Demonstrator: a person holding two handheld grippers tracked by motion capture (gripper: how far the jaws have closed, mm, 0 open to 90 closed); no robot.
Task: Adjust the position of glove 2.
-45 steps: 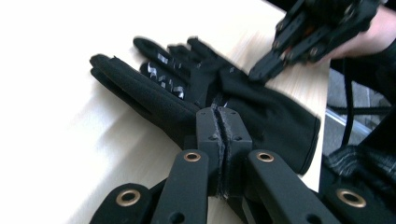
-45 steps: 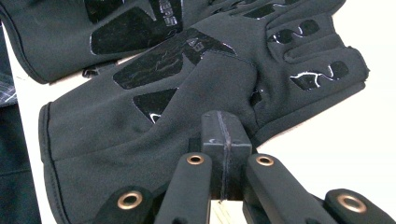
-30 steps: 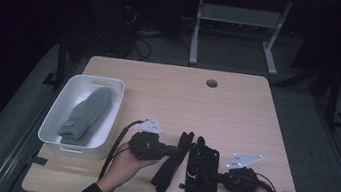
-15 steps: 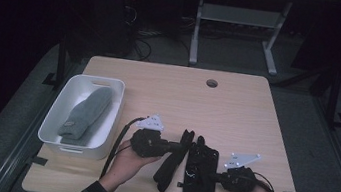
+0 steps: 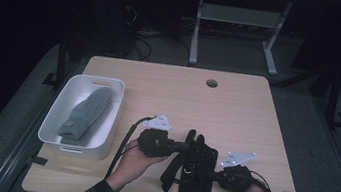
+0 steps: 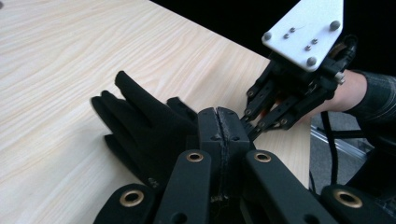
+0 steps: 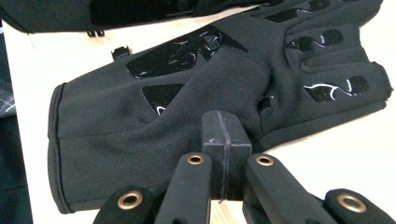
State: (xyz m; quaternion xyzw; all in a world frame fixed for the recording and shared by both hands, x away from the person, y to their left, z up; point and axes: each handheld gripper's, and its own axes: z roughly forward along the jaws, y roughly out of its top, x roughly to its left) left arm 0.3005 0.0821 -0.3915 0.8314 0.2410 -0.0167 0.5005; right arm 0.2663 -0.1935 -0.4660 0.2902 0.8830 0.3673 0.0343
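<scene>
On the pale wood-grain worktop (image 5: 237,110), near its front edge, lie two black fabric gloves: the right-hand black glove (image 5: 200,173), flat, with glossy grip patches on its palm and fingers, and beside it on the left the narrower left-hand black glove (image 5: 175,163), which partly overlaps the first one's edge. The left gripper (image 5: 182,147) comes in from the left, its jaws pressed together with no gap between the pads, its tips at the upper part of the gloves, over the glove fingers; whether any fabric is pinched there cannot be told. The right gripper (image 5: 212,174) comes in from the right, its jaws likewise closed pad to pad, its tips resting at the edge of the flat glove near the thumb; nothing can be seen caught between them. A white rectangular plastic tub (image 5: 99,147) stands well apart at the worktop's left side, holding a grey knitted mitten (image 5: 86,113) lying lengthwise in it.
</scene>
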